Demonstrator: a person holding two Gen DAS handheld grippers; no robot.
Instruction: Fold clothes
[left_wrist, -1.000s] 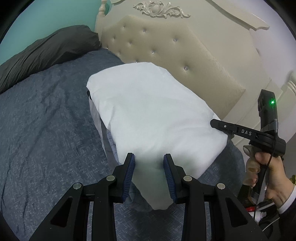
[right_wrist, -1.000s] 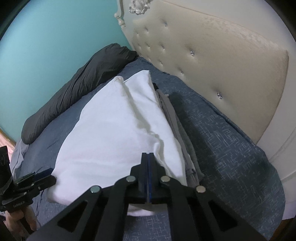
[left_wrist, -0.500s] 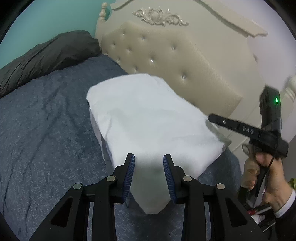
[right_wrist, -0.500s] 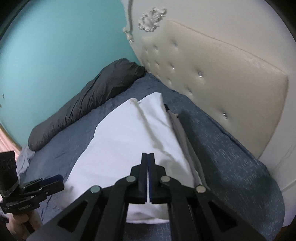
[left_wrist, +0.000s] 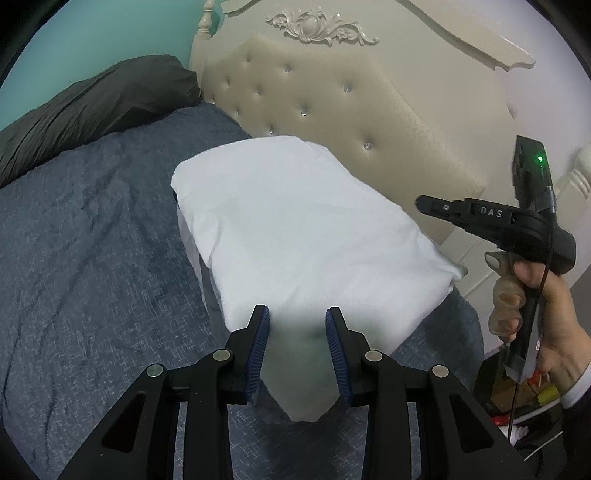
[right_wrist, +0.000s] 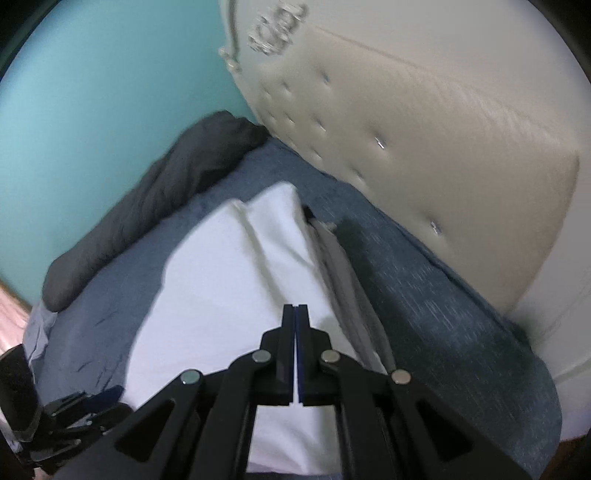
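The white garment (left_wrist: 295, 229) lies at frame centre as a neat folded rectangle on the bed (left_wrist: 92, 240) — folding looks largely done. Left gripper (left_wrist: 297, 332) fingers spread, empty; right gripper (right_wrist: 296, 325) fingers pressed together, empty.

A white garment (left_wrist: 303, 236), folded into a thick, smooth rectangle, lies on the blue-grey bedspread (left_wrist: 92, 258) near the cream headboard. Its near corner droops down in a point. From the right wrist view, grey folded cloth (right_wrist: 347, 280) shows beneath its right edge.
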